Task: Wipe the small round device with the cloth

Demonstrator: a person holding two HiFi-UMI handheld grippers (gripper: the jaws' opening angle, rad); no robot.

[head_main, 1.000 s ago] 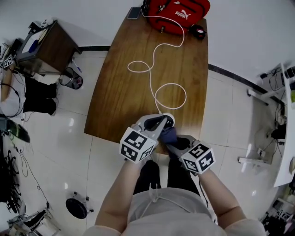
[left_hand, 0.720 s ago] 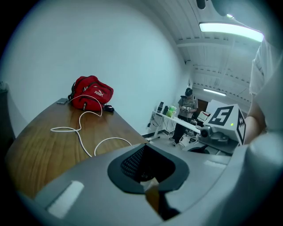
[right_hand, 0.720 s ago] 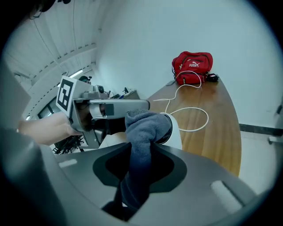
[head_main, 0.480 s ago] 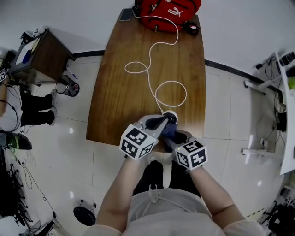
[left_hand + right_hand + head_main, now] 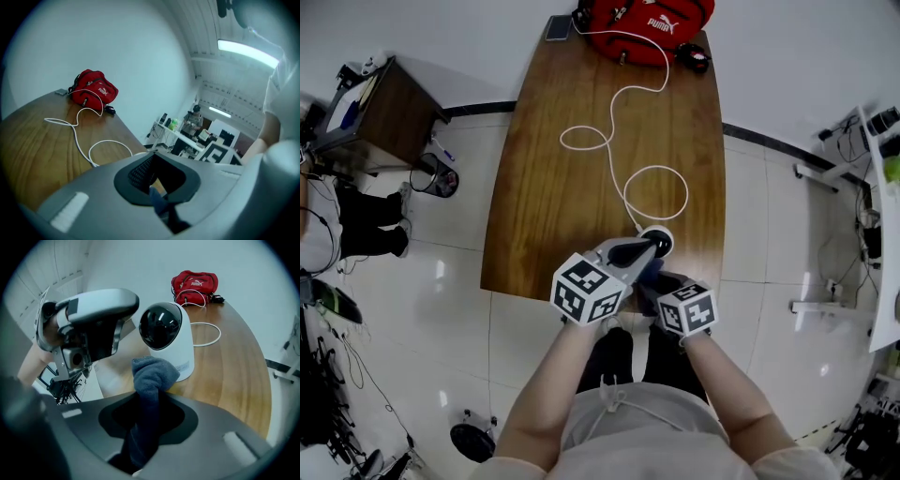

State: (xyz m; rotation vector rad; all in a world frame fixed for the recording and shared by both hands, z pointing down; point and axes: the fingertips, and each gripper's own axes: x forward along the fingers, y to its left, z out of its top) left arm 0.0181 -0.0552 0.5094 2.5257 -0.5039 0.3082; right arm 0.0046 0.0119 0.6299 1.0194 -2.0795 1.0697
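Small round device point(image 5: 166, 336): a white domed body with a glossy black face, stood upright on the near part of the wooden table point(image 5: 572, 187), close to the edge where the person is seated.
Cloth point(image 5: 153, 373): dark blue and bunched into a rounded wad. Its tip is seen against the lower front of the device, near the base.
Right gripper point(image 5: 149, 401): the jaws are closed on the cloth, which is pinched between them and sticks out ahead of them toward the device.
Left gripper point(image 5: 647, 247): the jaws are brought fully together, with no gap seen between them in the left gripper view.
Left gripper position: the tip is held just beside the upper part of the device, next to the black face. Whether the device is touched cannot be told.
White cable point(image 5: 614, 141): led from the device across the table in loose loops to the far end.
Red bag point(image 5: 649, 21): laid at the far end of the table, where the cable is met.
Person: seated at the near edge, with a gripper held in each hand.
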